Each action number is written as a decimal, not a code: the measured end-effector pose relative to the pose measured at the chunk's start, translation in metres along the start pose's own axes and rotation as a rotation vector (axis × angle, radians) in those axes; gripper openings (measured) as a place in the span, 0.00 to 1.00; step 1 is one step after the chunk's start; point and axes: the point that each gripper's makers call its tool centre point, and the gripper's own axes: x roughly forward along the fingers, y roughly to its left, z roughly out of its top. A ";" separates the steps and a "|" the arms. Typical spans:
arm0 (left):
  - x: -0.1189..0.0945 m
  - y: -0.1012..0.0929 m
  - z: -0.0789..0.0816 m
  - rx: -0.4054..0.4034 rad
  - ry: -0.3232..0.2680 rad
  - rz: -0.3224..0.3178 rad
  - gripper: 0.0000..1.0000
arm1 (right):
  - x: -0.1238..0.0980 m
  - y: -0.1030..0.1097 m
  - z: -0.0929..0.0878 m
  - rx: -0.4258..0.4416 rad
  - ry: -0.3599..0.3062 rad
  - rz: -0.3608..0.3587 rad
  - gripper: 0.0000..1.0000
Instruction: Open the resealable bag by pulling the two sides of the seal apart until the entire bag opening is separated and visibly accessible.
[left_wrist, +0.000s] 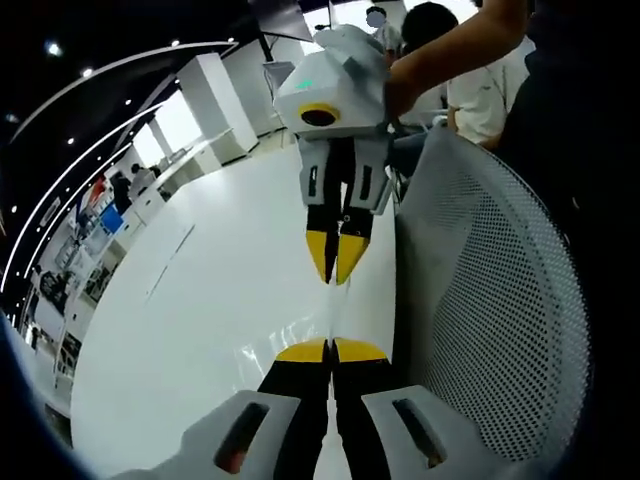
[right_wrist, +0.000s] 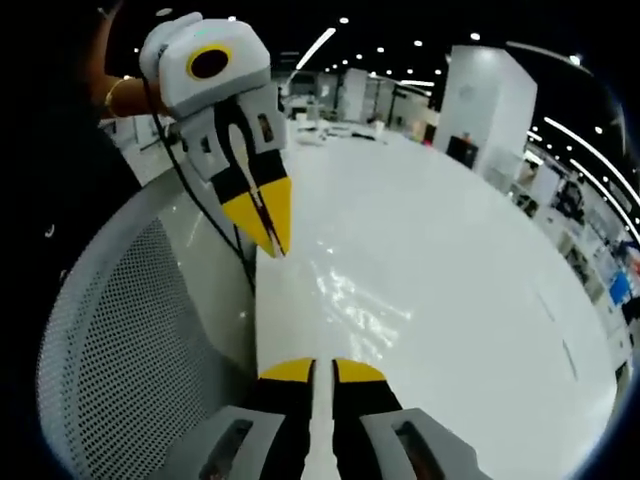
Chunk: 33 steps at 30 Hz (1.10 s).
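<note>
two grippers face each other tip to tip in the left gripper view. the left gripper (left_wrist: 330, 350) rises from the bottom with its yellow-tipped jaws pressed together, and a thin clear film, the resealable bag (left_wrist: 330, 318), runs as a glossy edge-on strip from between them up to the right gripper (left_wrist: 337, 262) opposite, whose yellow tips are also pinched together on it. a person's hand (left_wrist: 420, 80) holds that gripper's white body from behind. beyond both pairs of tips lies a white table (left_wrist: 200, 300); off to the side of the jaws stands a white mesh chair back (left_wrist: 490, 320).

from the right gripper view, the right gripper (right_wrist: 322, 372) comes up from the bottom, jaws nearly together with a pale sliver of the bag (right_wrist: 316, 440) between them. ahead of the tips the clear film stretches, shiny and wrinkled, toward the left gripper (right_wrist: 270, 225), whose yellow tips are clamped on its far end. the mesh chair back (right_wrist: 130, 340) curves beside the jaws, and the white table (right_wrist: 450, 280) spreads beyond them.
</note>
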 end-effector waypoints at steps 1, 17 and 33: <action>0.000 0.000 0.000 -0.001 0.002 0.001 0.00 | 0.001 0.000 0.000 -0.001 0.001 0.001 0.00; 0.001 0.022 0.006 -0.051 0.033 0.098 0.18 | -0.009 -0.016 0.007 0.162 0.000 -0.091 0.00; 0.024 0.004 0.029 0.095 0.022 0.014 0.13 | -0.009 -0.017 0.028 0.111 -0.024 -0.106 0.00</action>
